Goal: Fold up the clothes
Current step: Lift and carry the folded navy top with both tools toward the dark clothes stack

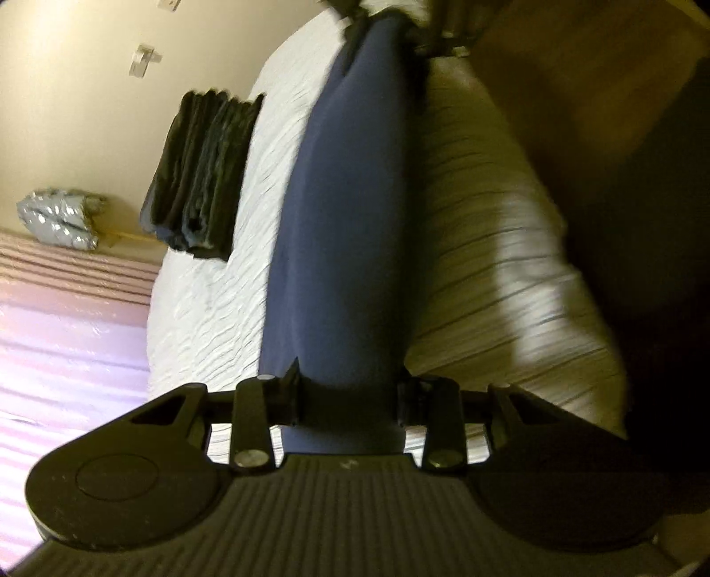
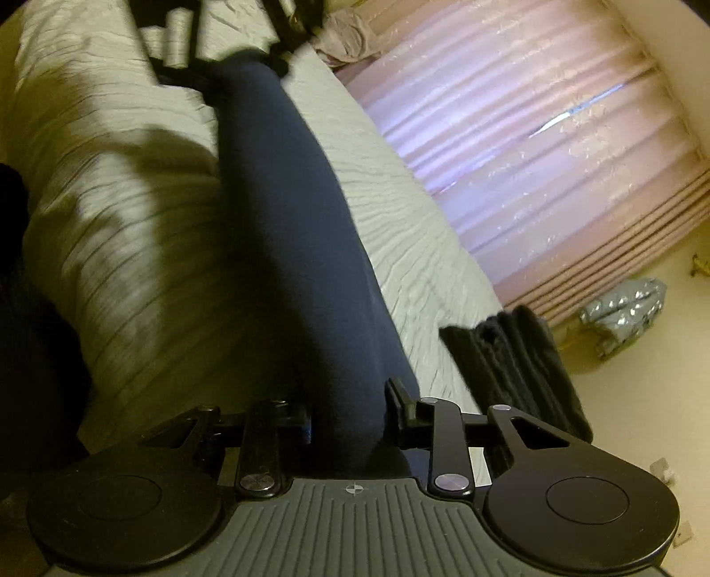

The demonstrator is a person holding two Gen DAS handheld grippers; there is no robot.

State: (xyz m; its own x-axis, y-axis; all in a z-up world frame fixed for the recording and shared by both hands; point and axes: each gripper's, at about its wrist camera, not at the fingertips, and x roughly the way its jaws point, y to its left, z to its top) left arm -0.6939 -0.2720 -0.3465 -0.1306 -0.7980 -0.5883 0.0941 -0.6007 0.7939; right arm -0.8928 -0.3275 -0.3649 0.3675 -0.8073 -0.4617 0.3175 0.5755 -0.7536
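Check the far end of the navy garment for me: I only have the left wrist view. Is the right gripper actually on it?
Observer: Yes. In the right wrist view the right gripper has its jaws closed on the navy garment.
Operator: Anything on the bed behind my gripper?
Observer: A crumpled pale cloth lies at the far corner of the bed, next to the pink curtain.

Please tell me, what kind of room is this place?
Most likely a bedroom: a bed with a white textured bedspread, pink curtains over a window, and a stack of folded dark clothes lying on the bed.
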